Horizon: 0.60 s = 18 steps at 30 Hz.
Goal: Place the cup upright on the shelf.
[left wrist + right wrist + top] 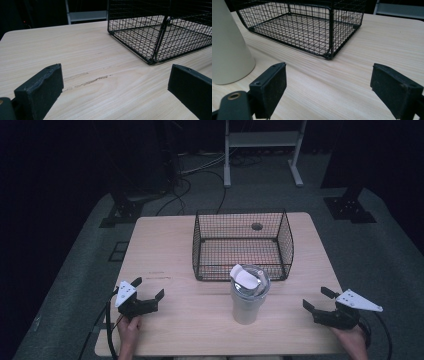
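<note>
Between both wide-open tongs [148, 288] [316, 299] stands a cream, clear-lidded tumbler [247, 302].

You are working in a lab or recording studio, not a home. Black curtains close off the dark room on every side, and grey carpet [390, 270] covers the floor. Loose cables [200, 180] trail across that carpet behind your desk [165, 245], near the feet of a white metal stand [262, 150]. Black base plates [350, 207] of other stands sit at both far corners of the desk. The desk itself is plain pale wood with a cable hole [257, 226], lit from above while everything around it stays dark.
</note>
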### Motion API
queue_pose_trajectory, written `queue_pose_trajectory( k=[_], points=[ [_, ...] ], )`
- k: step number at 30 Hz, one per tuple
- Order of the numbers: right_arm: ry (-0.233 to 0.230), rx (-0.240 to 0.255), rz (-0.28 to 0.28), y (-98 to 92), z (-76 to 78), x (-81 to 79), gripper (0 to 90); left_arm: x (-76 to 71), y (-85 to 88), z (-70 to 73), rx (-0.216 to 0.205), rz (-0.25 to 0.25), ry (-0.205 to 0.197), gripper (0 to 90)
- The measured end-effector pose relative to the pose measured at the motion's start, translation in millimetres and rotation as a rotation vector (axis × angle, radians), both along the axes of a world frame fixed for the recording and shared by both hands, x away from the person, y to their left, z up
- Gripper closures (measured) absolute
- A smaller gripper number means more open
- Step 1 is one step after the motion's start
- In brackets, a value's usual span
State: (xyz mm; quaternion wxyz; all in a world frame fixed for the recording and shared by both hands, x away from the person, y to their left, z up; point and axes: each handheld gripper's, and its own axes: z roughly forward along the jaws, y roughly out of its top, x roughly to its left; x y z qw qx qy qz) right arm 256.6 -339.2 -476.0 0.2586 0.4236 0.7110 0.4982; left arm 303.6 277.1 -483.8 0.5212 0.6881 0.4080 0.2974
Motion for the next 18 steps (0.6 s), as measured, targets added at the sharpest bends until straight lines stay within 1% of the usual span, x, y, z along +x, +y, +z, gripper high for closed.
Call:
queue_pose_trajectory(
  k=[8,13,16,17,18],
  points=[
    [-0.01,-0.016,0.041,9.7,7.2,-0.7,12.7,-0.7,0.1,-0.1,0.003,-0.002,-0.001,0.0],
    [-0.029,-0.025,0.084,17.4,17.2,-0.9,12.6,-1.0,0.1,-0.1,0.003,-0.004,-0.001,0.0],
    [-0.042,-0.019,0.11,21.1,24.7,-2.5,12.5,-1.1,0.0,-0.1,0.007,-0.003,-0.002,0.0],
    [-0.042,-0.019,0.11,21.1,24.7,-2.5,12.5,-1.1,0.0,-0.1,0.007,-0.003,-0.002,0.0],
    [-0.044,-0.01,0.13,23.3,29.1,-3.7,12.4,-1.1,0.1,-0.1,0.006,-0.003,-0.002,0.0]
  ],
)
